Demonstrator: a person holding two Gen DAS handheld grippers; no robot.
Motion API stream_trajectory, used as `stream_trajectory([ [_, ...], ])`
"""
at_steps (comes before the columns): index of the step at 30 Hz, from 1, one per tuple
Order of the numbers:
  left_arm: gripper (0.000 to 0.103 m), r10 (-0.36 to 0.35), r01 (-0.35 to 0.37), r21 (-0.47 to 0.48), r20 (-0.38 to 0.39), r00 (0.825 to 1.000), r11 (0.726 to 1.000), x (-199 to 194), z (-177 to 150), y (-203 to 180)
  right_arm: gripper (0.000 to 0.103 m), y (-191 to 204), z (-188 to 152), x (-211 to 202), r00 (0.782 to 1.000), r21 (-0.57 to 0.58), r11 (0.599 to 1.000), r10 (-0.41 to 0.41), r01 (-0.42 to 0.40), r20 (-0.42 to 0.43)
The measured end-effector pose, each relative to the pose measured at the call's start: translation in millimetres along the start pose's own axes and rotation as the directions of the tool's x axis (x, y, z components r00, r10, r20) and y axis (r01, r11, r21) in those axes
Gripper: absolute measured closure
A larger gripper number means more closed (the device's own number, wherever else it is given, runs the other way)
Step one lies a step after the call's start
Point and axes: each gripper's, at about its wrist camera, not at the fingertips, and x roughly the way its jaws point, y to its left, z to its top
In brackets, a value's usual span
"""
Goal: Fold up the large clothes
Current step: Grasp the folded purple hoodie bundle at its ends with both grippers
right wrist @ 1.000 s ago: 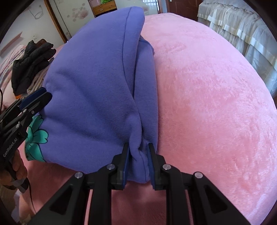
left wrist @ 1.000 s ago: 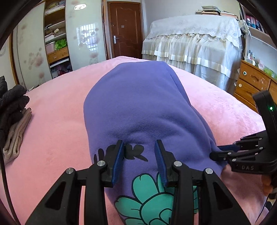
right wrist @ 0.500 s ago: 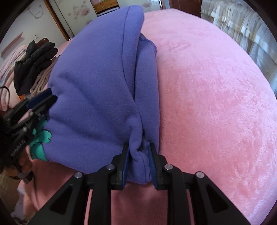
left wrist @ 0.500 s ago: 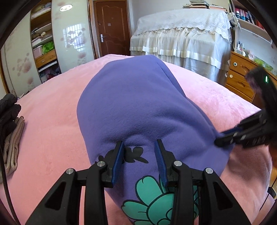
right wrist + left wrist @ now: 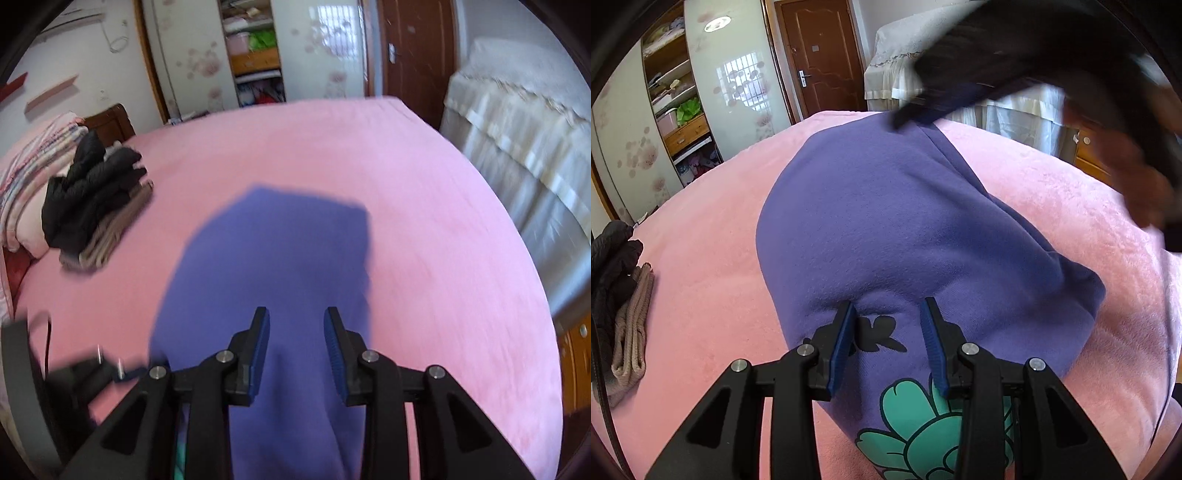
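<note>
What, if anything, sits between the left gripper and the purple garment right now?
Nothing visible. The left gripper is open right over the purple garment on the pink bed. The dark clothes pile lies off to the side.

Right gripper (image 5: 1015, 74) motion-blurred in left wrist view, jaw state unreadable there. Teal flower print (image 5: 923, 424) cut off by bottom edge. Right wrist view blurred overall.

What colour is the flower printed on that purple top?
Teal green with dark outlines, on the purple top; the flower shows best in the left wrist view.
</note>
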Motion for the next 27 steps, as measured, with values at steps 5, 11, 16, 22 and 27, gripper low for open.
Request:
stream_trajectory([
  [5, 0.069, 0.005, -0.004, 0.006, -0.021, 1.0, 1.0, 0, 2, 0, 0.073, -6, 35, 49, 0.999, 0.041, 0.999, 0.024, -0.023, -0.023],
  [11, 0.068, -0.005, 0.005, 0.0, -0.012, 1.0, 1.0, 1, 6, 0, 0.076, -24, 13, 101, 0.983, 0.009, 0.999, -0.05, 0.052, -0.176],
  [16, 0.066, -0.148, 0.147, -0.118, -0.001, 0.989, 0.982, -9, 14, 29, 0.076, -25, -2, 111, 0.986, 0.011, 0.998, -0.067, 0.07, -0.155],
  [22, 0.062, -0.202, 0.213, -0.341, 0.069, 0.977, 0.916, -6, 36, 95, 0.076, -37, -7, 122, 0.989, 0.049, 0.996, -0.061, 0.068, -0.132],
  [27, 0.062, -0.265, 0.248, -0.394, 0.013, 0.964, 0.885, 36, 49, 94, 0.076, -31, -13, 123, 0.991, 0.04, 0.993, -0.104, 0.108, -0.086],
])
